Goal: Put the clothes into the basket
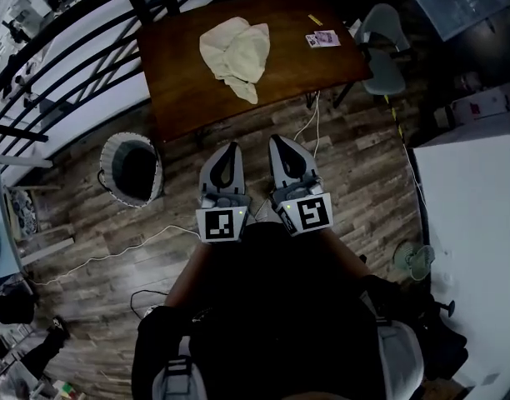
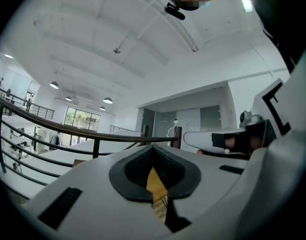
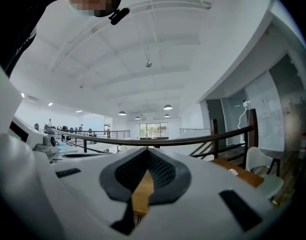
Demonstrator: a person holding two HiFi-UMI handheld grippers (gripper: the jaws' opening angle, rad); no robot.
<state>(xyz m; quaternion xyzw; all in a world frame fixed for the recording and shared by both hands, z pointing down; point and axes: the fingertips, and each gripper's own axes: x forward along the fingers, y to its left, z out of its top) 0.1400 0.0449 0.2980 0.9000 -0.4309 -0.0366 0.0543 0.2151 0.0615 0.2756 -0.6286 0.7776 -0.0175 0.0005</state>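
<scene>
A crumpled cream cloth (image 1: 235,52) lies on the dark wooden table (image 1: 180,82) ahead of me. A round grey basket (image 1: 132,169) with a dark inside stands on the wood floor, left of the table's near corner. My left gripper (image 1: 231,147) and right gripper (image 1: 278,140) are held side by side and level, just short of the table's near edge and well short of the cloth. In the left gripper view the left gripper (image 2: 153,148) has its jaws together with nothing between them. The right gripper (image 3: 147,150) looks the same in its own view.
A small printed card (image 1: 322,39) lies at the table's far right corner. A pale chair (image 1: 384,48) stands to the right of the table. A black railing (image 1: 63,65) runs along the left. A white counter (image 1: 476,223) and a small fan (image 1: 415,261) are at right. A cable (image 1: 113,252) trails over the floor.
</scene>
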